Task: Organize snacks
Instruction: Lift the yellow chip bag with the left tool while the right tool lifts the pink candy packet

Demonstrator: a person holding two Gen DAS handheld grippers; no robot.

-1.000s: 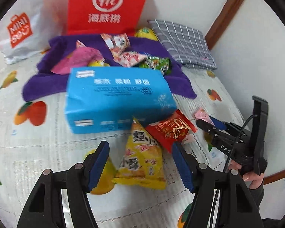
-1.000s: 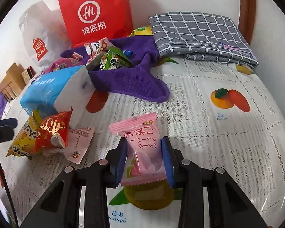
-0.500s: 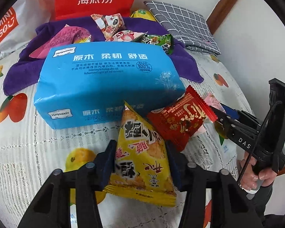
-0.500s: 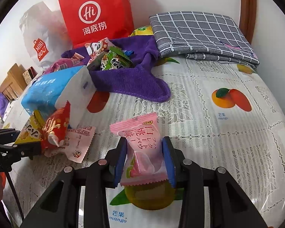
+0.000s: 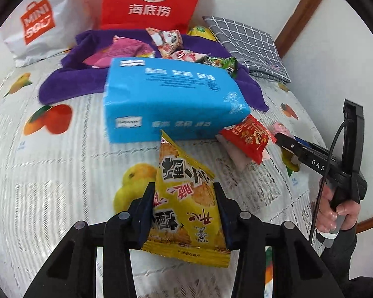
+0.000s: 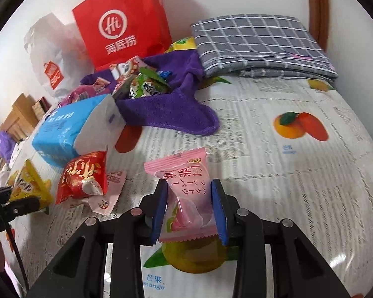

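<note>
Yellow snack bag: triangular foil pouch, air-filled, light, crinkly; contents prob. brittle. Left gripper is clamped on its lower half, above the tablecloth, near the blue tissue pack. Grip at mid-body w/ light force (foil looks slippery).

Pink candy pouch: small, soft, v. light. Right gripper pinches its middle; seams crumple easily.

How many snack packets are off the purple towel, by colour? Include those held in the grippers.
Yellow: 1, the triangular yellow foil packet in the left gripper
Red: 1, the red foil packet
Pink: 2, the pink peach sweet packet in the right gripper; the flat pale pink packet
Total: 4
</note>
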